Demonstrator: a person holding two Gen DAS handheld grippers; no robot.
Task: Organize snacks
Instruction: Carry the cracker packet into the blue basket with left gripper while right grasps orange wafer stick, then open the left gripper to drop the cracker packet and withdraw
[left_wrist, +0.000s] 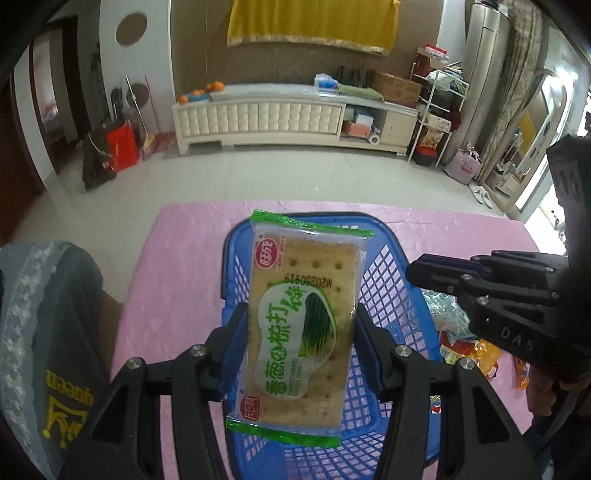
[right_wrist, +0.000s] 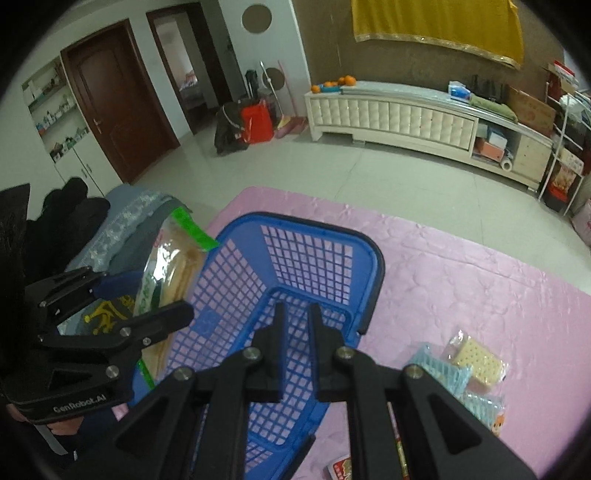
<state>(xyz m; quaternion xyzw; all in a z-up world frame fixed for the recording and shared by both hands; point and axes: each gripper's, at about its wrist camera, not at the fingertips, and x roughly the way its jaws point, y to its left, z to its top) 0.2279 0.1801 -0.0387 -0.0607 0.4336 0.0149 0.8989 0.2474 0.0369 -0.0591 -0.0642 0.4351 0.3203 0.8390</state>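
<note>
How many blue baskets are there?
1. The blue basket sits on the pink cloth, under the cracker packet that the left gripper holds. No other shows, though the grippers hide part of the table.

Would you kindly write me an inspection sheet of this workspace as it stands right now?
Surface: pink cloth covering the table, wrinkled.
Job's things: blue basket on the cloth, looks empty; cracker packet held above it; loose snack packets lie to the basket's right.
Clutter: grey garment at the table's left edge.
Grippers: left gripper shut on the cracker packet; right gripper holds nothing, fingers narrowly apart above the basket.
Cables: nothing seen.
Surroundings: tiled floor, white TV cabinet with oranges, yellow cloth on the wall, red bag, brown door.
</note>
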